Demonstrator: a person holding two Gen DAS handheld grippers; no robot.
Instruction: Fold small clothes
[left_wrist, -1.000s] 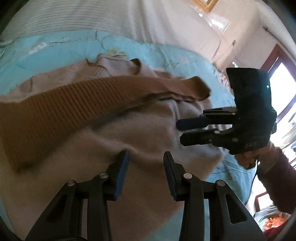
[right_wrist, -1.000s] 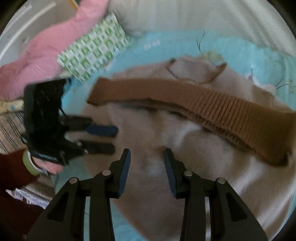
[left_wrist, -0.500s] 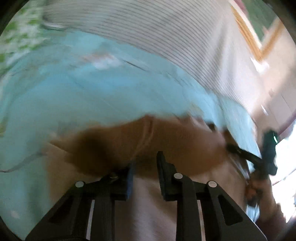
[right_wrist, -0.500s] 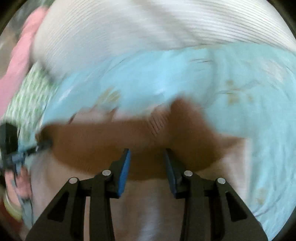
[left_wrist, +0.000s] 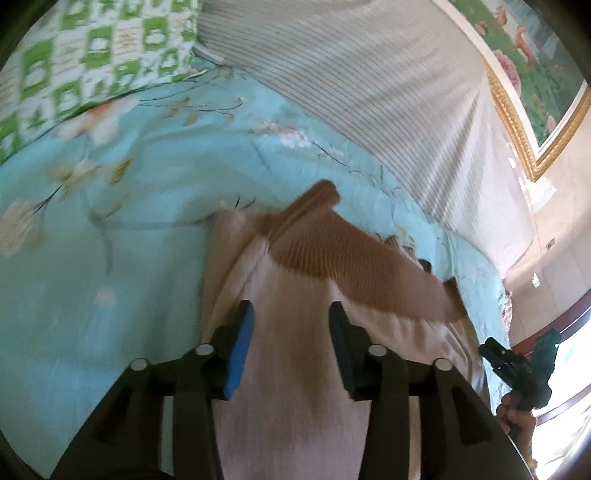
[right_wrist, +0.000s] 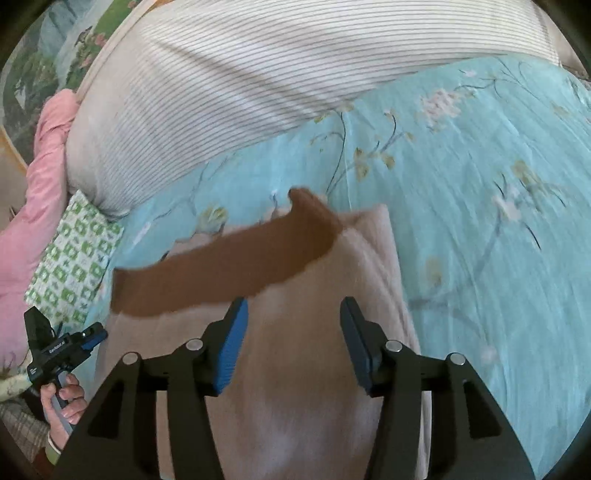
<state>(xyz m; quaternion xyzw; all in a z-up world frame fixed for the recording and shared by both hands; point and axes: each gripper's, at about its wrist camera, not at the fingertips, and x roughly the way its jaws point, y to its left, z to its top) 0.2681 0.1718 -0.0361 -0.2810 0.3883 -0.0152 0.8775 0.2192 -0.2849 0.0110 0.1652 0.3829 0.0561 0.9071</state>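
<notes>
Only one piece of lettering showed. In the right wrist view, at about eight o'clock, the left gripper (right_wrist: 96, 334) carried a small white print along the side of its black body, just above the hand (right_wrist: 64, 400) that held it. It seemed to begin "Gen" and run on to something like "Robot", but it was too small and tilted to be sure. The left wrist view held no legible writing.

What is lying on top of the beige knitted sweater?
A brown ribbed knit band lies across the beige knitted sweater. Under the sweater, the light blue floral bedsheet is covered, so nothing there can be seen.
</notes>
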